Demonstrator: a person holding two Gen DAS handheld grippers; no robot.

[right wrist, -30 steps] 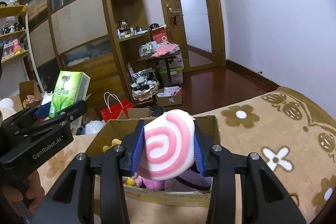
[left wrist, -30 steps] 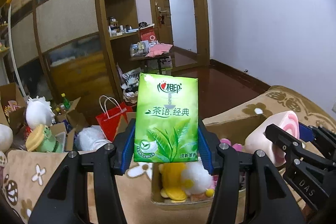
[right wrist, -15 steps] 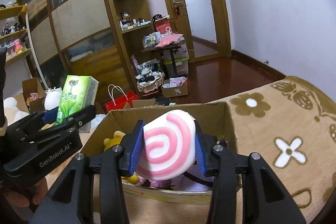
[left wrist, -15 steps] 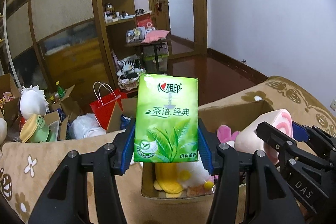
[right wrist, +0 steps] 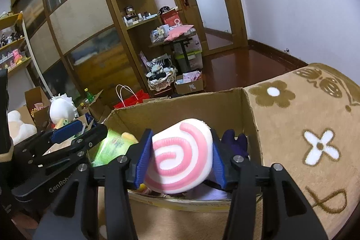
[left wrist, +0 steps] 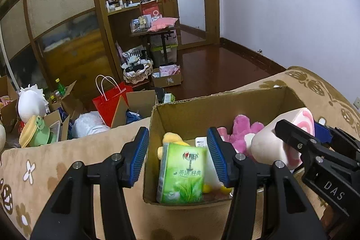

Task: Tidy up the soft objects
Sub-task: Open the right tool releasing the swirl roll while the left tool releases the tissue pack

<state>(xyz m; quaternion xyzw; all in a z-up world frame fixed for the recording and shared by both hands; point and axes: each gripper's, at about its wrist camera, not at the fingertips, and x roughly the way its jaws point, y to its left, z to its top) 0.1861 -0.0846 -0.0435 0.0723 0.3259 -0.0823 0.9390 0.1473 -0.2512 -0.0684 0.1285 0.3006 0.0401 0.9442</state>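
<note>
Box [left wrist: 225, 109] contents half hidden, tissue pack [left wrist: 182, 174] blurred, swirl plush [right wrist: 180, 159] gripped.

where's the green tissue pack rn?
Left wrist view: green tissue pack stands inside the cardboard box, front-left corner, beside the yellow plush.

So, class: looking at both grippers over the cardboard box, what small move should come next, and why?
Probably open the right gripper to drop the pink swirl cushion. It is clamped on the cushion above the cardboard box, while the left gripper is open and the green tissue pack lies inside the box beside the plush toys.
</note>
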